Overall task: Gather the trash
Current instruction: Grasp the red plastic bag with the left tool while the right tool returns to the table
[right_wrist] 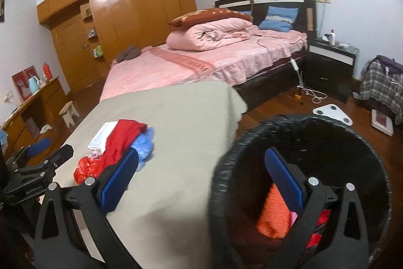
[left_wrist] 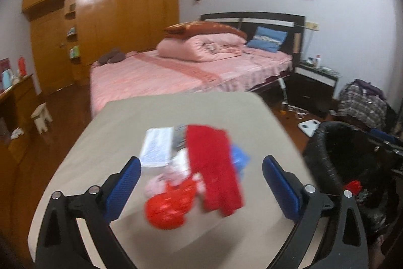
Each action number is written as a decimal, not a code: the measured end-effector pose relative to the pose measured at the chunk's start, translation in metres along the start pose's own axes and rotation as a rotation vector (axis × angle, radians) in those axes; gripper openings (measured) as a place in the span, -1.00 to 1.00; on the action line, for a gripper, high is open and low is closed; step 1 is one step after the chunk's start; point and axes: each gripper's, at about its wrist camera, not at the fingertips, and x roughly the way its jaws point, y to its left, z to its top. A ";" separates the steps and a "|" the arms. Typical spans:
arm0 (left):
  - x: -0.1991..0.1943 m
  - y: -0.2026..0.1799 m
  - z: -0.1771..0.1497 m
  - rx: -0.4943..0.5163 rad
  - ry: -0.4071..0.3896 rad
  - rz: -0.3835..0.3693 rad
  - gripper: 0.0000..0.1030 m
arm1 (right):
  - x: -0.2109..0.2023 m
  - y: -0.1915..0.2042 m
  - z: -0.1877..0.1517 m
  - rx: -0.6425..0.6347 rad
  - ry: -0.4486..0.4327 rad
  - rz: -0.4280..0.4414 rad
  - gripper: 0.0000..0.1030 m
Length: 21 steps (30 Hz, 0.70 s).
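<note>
A pile of trash lies on the beige-covered table [left_wrist: 226, 112]: a long red wrapper [left_wrist: 214, 168], a red plastic bag [left_wrist: 168, 208], a crumpled blue bag [left_wrist: 240, 158], a white packet [left_wrist: 157, 145] and pink tissue [left_wrist: 157, 183]. My left gripper [left_wrist: 201, 163] hangs open just in front of the pile, with nothing between its fingers. My right gripper [right_wrist: 201, 153] is open and empty at the table's right edge, its right finger over the mouth of the black bin [right_wrist: 314, 127]. An orange wrapper [right_wrist: 274, 213] and red scraps lie inside the bin. The right wrist view also shows the pile's red wrapper [right_wrist: 121, 140] and the left gripper [right_wrist: 51, 146].
The black bin [left_wrist: 337, 155] stands on the floor right of the table. Behind are a pink bed [left_wrist: 189, 72], a dark nightstand [left_wrist: 314, 82], a white scale [right_wrist: 332, 112], cables on the floor, a small stool [left_wrist: 41, 117] and a wooden wardrobe.
</note>
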 end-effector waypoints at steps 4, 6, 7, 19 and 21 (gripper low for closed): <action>0.007 0.021 -0.013 -0.030 0.027 0.039 0.84 | 0.011 0.016 -0.003 -0.027 -0.002 0.012 0.90; 0.011 0.025 -0.018 -0.035 0.038 0.050 0.81 | 0.017 0.022 -0.005 -0.040 0.003 0.014 0.90; 0.014 0.027 -0.021 -0.038 0.045 0.055 0.79 | 0.019 0.024 -0.006 -0.044 0.005 0.014 0.90; 0.052 0.033 -0.043 -0.080 0.134 0.050 0.49 | 0.047 0.037 -0.018 -0.078 0.057 0.011 0.90; 0.058 0.033 -0.048 -0.089 0.154 0.045 0.41 | 0.051 0.041 -0.019 -0.086 0.063 0.014 0.90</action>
